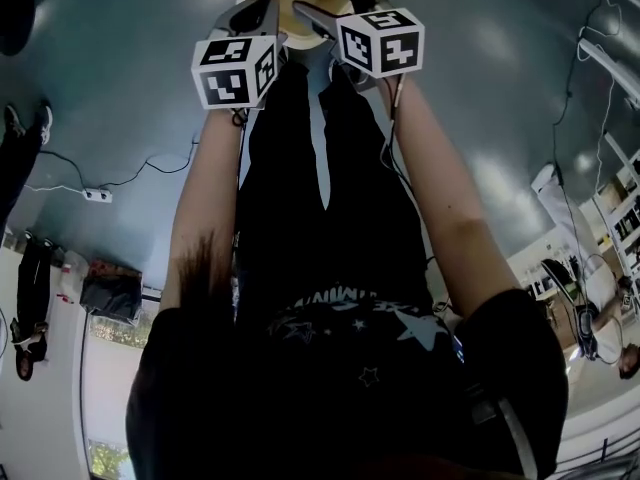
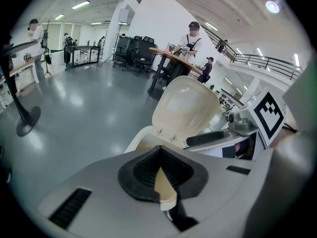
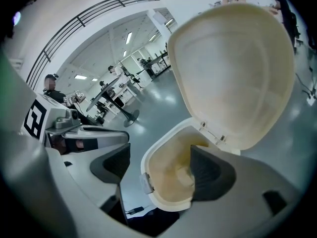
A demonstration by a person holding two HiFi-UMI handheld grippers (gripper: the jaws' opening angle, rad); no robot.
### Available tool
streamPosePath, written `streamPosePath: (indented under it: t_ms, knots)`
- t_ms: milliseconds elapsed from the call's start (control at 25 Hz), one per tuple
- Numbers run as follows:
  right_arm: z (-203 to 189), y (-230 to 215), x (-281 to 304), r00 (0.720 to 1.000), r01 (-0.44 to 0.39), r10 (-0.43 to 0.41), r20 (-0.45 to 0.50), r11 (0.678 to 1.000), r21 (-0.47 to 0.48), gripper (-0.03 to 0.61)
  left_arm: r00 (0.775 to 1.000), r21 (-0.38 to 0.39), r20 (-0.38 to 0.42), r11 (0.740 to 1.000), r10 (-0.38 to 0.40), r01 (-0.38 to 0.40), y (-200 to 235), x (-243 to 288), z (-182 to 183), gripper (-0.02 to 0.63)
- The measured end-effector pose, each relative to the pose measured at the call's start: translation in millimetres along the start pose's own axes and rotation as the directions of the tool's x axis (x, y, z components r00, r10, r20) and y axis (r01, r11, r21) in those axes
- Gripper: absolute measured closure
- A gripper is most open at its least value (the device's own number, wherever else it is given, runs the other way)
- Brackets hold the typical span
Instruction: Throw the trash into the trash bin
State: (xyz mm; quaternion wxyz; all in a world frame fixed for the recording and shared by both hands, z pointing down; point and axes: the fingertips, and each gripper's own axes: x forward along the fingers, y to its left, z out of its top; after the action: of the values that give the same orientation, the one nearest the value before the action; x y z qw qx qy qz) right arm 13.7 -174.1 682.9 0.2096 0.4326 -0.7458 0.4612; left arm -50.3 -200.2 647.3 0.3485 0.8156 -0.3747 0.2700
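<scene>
"Beige, that trash (image 2: pixel 164 188)? Where is it?"

"Beige and thin, like folded paper or card; I cannot tell which. It sits pinched between the black ribbed pads (image 2: pixel 143 170) of the left hand-held gripper (image 2: pixel 158 151). The jaws are closed on it, with their tips meeting above it."

"And the trash bin?"

"The trash bin (image 2: pixel 141 139) is cream plastic and stands just beyond those jaws at 12 o'clock. Its lid (image 2: pixel 187 108) is tipped up and back toward 1 o'clock. The trash is not in it yet."

"The other one?"

"The right hand-held gripper (image 3: pixel 161 157) stands wide and empty. The bin's open mouth shows in the gap between its jaws. A pale lump (image 3: pixel 184 176) lies inside, but I cannot tell what it is."

"Surface and room?"

"The floor (image 2: pixel 89 98) is grey-blue and glossy, throwing back the ceiling lights. In the head view a white power strip (image 1: pixel 97 195) with a dark cable lies on it at 9 o'clock. The room is a big open hall with white walls. In the left gripper view a railed gallery (image 2: pixel 257 59) runs at 2 o'clock. A round worktop (image 2: pixel 171 55) stands at 12 with a person (image 2: pixel 192 36) behind it, and black chairs (image 2: pixel 134 47) are at 11."

"Any writing?"

"Each marker cube (image 1: pixel 236 70) carries black-and-white square patterns. The holder's black shirt (image 1: pixel 330 333) has white stars and lettering, too blurred to read."
</scene>
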Motion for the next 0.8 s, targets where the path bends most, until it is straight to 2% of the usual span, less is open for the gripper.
streamPosePath:
  t_ms: [120,200,600,800]
  knots:
    - [12.5,8.6,-14.3,1.000,0.000,0.000,0.021,1.000,-0.017,0.193,1.000,0.004,0.023,1.000,0.006,-0.006,-5.2,-12.1,12.4,0.603]
    - [20.8,13.9,-22.8,0.999,0.003,-0.003,0.036,1.000,-0.021,0.235,0.999,0.008,0.032,1.000,0.010,-0.010,-8.0,-20.2,19.1,0.603]
    - [54.1,50.7,-81.9,0.995,-0.013,0.014,0.095,1.000,-0.011,0.336,0.998,0.047,0.064,0.999,-0.026,0.023,-53.5,-71.6,47.2,0.603]
    - [61.5,68.6,-118.7,0.994,-0.005,0.011,0.109,0.999,-0.049,0.360,0.994,0.065,0.103,0.997,-0.039,0.033,-80.4,-97.7,65.7,0.603]
